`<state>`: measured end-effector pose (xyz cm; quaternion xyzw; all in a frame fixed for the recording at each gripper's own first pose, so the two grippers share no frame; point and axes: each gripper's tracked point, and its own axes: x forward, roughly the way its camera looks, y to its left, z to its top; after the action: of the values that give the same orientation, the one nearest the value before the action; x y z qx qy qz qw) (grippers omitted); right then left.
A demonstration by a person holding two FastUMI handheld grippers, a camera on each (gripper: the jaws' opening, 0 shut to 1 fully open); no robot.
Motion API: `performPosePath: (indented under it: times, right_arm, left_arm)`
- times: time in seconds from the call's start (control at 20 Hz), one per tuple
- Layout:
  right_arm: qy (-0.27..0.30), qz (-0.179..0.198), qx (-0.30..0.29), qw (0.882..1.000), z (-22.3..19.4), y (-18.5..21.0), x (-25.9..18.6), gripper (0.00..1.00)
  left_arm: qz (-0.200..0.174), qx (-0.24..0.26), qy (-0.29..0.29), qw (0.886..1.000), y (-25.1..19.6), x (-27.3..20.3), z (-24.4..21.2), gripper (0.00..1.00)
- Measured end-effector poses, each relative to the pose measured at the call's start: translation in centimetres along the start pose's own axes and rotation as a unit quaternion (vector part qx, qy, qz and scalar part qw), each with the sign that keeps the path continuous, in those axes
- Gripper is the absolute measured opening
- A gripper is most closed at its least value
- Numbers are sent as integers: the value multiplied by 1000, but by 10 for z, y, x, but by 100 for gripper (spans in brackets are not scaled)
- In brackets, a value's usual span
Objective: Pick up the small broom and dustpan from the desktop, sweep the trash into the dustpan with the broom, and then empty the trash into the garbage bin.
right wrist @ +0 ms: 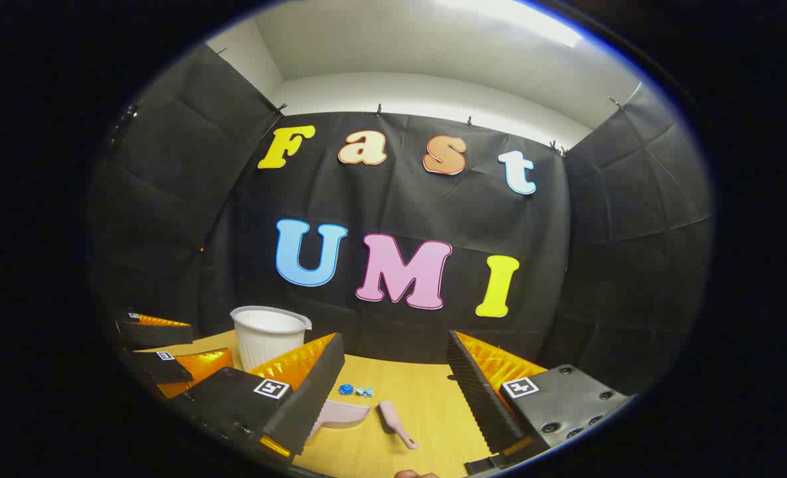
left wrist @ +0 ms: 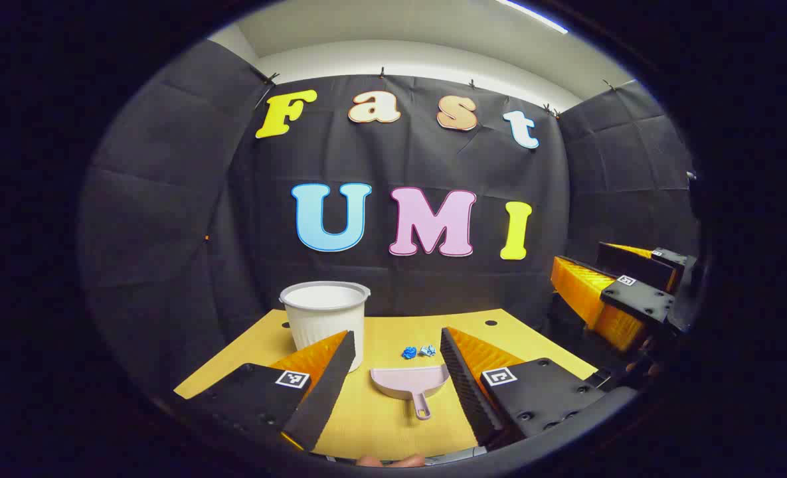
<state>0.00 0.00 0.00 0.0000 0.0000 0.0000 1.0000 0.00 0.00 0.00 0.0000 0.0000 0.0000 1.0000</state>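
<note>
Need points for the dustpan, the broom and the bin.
dustpan (left wrist: pixel 408 380): left gripper view, on the flat scoop.
broom (right wrist: pixel 389 413): right gripper view, on the head, handle running toward the camera.
bin (left wrist: pixel 327 317): left gripper view, on the ribbed outer wall below the rim.

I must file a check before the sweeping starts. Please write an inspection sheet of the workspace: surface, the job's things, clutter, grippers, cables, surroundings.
Surface: yellow wooden desktop, with small dark holes near its far edge.
Job's things: pale pink plastic dustpan lies flat, handle toward the camera; small pink broom lies to its right, apart from it; crumpled blue paper scraps lie just behind the dustpan; white ribbed plastic bin stands upright at the far left.
Clutter: nothing seen.
Grippers: left gripper open, above the dustpan, holding nothing; right gripper open, above the broom, holding nothing.
Cables: nothing seen.
Surroundings: black cloth booth walls, white ceiling with a light.
</note>
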Motion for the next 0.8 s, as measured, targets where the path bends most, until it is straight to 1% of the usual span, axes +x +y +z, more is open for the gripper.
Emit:
performPosePath:
  times: [0.05,0.1,0.2,0.25,0.3,0.45,0.5,0.55,0.8]
  right_arm:
    - [2,-2,3,1000,-3,-5,5,100]
    - [8,-3,6,1000,-9,-7,11,96]
    - [22,-6,13,1000,-20,-16,22,100]
    - [27,-9,19,999,-23,-21,27,97]
    - [29,-9,24,999,-26,-24,31,100]
    - [29,-9,23,999,-31,-31,43,99]
    - [27,-6,23,999,-31,-31,48,96]
    - [28,-3,25,999,-32,-30,50,100]
    - [29,9,22,999,-37,-27,59,100]
  left_arm:
    - [2,1,6,1000,-1,7,-2,77]
    - [3,2,10,1000,-1,13,-6,77]
    - [1,-1,14,1000,-6,23,-5,77]
    - [0,-1,13,1000,-9,28,-5,77]
    - [2,1,13,1000,-10,33,-5,77]
    - [8,7,15,1000,-13,47,-4,77]
    - [9,8,15,1000,-14,50,-2,77]
    - [10,10,14,1000,-15,53,-1,77]
    - [14,15,11,1000,-21,64,2,77]
